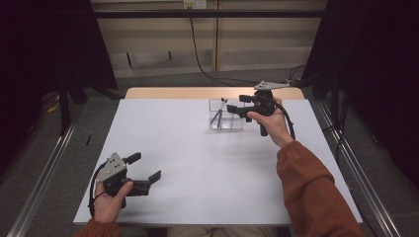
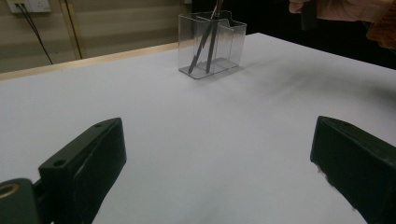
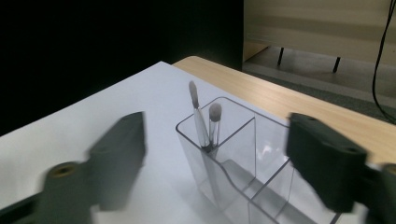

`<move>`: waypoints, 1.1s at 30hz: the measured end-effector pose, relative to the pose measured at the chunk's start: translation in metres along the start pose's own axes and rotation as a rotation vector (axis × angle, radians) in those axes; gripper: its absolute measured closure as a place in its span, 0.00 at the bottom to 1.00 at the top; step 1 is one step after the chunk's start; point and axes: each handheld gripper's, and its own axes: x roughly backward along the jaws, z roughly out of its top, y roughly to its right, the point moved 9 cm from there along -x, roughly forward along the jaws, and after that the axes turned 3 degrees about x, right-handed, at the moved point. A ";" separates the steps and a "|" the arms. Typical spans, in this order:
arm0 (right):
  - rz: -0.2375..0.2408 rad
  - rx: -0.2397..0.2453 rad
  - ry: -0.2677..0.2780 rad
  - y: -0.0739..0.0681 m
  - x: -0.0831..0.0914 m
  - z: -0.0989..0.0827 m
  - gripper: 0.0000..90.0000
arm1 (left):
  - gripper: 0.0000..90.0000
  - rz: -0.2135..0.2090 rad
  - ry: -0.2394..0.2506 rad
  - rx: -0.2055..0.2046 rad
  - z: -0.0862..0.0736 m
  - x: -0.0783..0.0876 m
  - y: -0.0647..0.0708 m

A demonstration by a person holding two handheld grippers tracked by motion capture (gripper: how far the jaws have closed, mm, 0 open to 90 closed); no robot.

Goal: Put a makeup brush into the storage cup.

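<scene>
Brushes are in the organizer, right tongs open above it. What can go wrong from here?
1. The right tongs hang open close over the clear organizer; pulling back low might clip its rim and tip or slide it.
2. The two brushes lean with heads above the rim; a passing jaw might catch one and flick it out.
3. The organizer sits near the table's far edge.
</scene>
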 end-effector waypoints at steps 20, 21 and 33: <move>-0.067 -0.015 0.050 -0.004 0.031 -0.013 0.01 | 0.04 0.014 0.028 0.000 0.002 0.008 -0.002; -0.059 -0.014 0.051 -0.006 0.033 -0.014 0.01 | 0.04 0.014 0.034 0.002 0.003 0.007 -0.003; -0.097 0.033 0.091 -0.008 0.061 -0.029 0.01 | 0.04 0.026 0.066 0.006 0.007 0.006 -0.006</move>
